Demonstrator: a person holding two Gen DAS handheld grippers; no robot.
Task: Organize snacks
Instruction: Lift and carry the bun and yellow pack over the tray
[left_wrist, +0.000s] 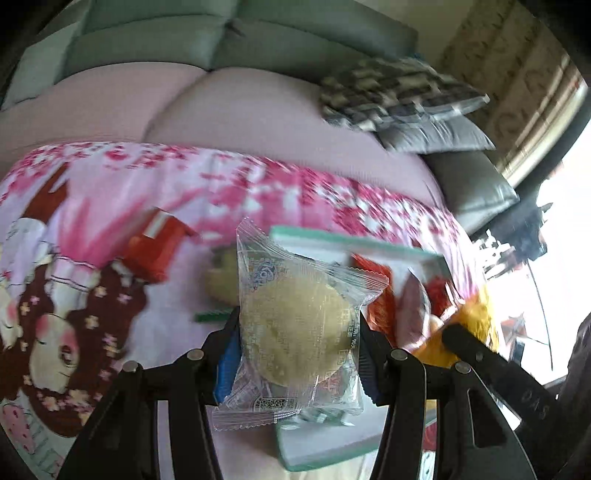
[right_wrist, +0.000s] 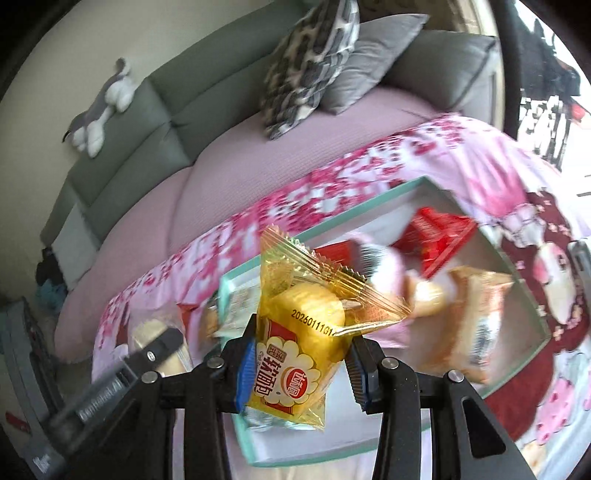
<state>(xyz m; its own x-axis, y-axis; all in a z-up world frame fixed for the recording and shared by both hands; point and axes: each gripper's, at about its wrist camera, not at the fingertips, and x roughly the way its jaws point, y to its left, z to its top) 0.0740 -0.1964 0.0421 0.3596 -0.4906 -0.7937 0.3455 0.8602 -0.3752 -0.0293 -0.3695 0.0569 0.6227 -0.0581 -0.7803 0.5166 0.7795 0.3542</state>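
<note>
My left gripper (left_wrist: 297, 345) is shut on a clear packet with a round pale-yellow cake (left_wrist: 295, 328), held above the near left edge of a white box with a teal rim (left_wrist: 354, 242). My right gripper (right_wrist: 301, 365) is shut on a yellow packet of soft bread (right_wrist: 299, 354), held over the box's near left corner (right_wrist: 236, 284). Inside the box lie red packets (right_wrist: 432, 240), a pink packet (right_wrist: 384, 273) and orange bread packets (right_wrist: 476, 317). On the cloth left of the box are a red packet (left_wrist: 155, 247) and another pale cake (left_wrist: 221, 277).
The box rests on a pink cartoon-print cloth (left_wrist: 110, 192) over a table, in front of a sofa with a pink cover (right_wrist: 229, 177) and grey cushions (right_wrist: 314, 62). The other gripper's finger shows in each view (left_wrist: 491, 369) (right_wrist: 122, 373). A plush toy (right_wrist: 103, 107) lies on the sofa back.
</note>
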